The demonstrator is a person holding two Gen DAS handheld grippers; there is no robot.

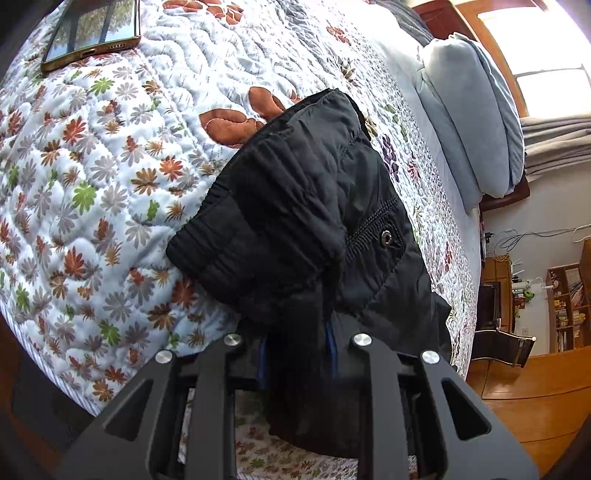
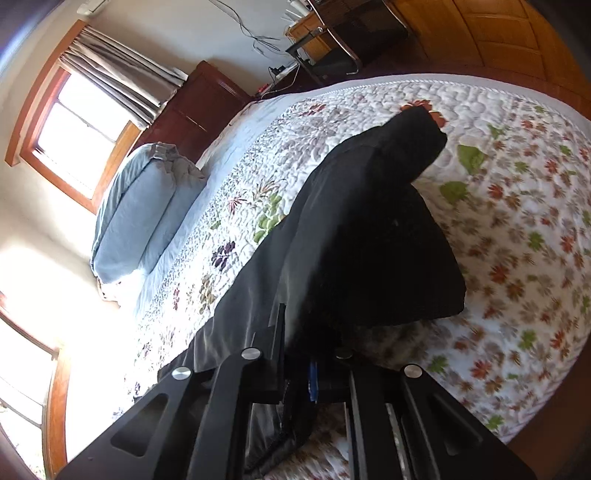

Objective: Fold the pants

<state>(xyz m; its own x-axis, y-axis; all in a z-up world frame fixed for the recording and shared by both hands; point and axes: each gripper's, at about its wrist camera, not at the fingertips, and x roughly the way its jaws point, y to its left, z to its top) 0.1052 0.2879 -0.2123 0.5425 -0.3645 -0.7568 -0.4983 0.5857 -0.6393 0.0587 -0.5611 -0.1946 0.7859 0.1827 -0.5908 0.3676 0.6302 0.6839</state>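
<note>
Black pants [image 1: 303, 206] lie on the flowered quilt [image 1: 92, 166], their ribbed waistband bunched toward the camera and a snap button showing on the right. My left gripper [image 1: 295, 350] is shut on a gathered fold of the waist end, with cloth squeezed between its fingers. In the right wrist view the pants [image 2: 369, 240] stretch away across the quilt [image 2: 517, 221], one part doubled over and lifted. My right gripper [image 2: 299, 365] is shut on the near edge of that cloth, which hangs down between its fingers.
A phone [image 1: 92, 29] lies on the quilt at the far left. Folded blue bedding [image 1: 469, 122] [image 2: 136, 214] is stacked near the headboard [image 2: 192, 107]. Beyond the bed edge are a wooden floor [image 1: 524, 398], a bookshelf [image 1: 569, 306] and a window [image 2: 74, 122].
</note>
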